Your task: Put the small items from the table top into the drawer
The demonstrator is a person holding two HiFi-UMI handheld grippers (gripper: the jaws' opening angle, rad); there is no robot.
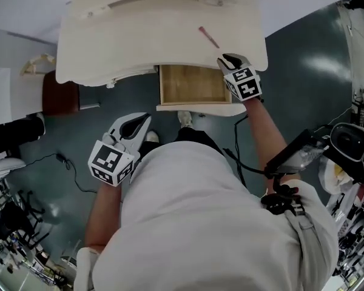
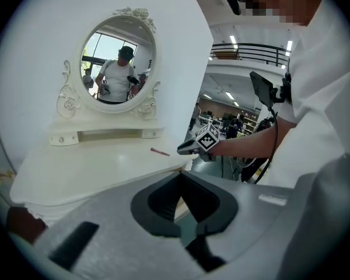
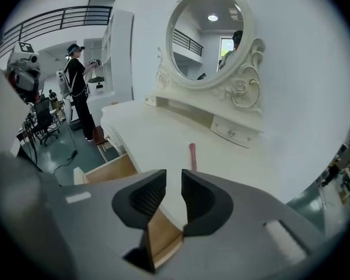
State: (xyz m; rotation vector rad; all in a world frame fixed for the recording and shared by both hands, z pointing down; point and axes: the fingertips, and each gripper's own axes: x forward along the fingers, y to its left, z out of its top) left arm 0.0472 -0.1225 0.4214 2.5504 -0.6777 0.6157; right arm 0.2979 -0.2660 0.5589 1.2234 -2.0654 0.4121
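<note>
White dressing table bears a pink item just beyond the open drawer; right gripper, parted and empty, hovers at the drawer's corner; left gripper, closed, hangs short of the drawer; a skewed pinch may roll the item away.

The cream-white tabletop has a curved front edge and belongs to a dressing table. A single slim pink stick lies flat on it, slanted, toward the right side and not far from the front edge. At the back stands a low shelf with an oval mirror in a carved frame above it. Under the front edge, a drawer is pulled out, its light wooden inside showing.
</note>
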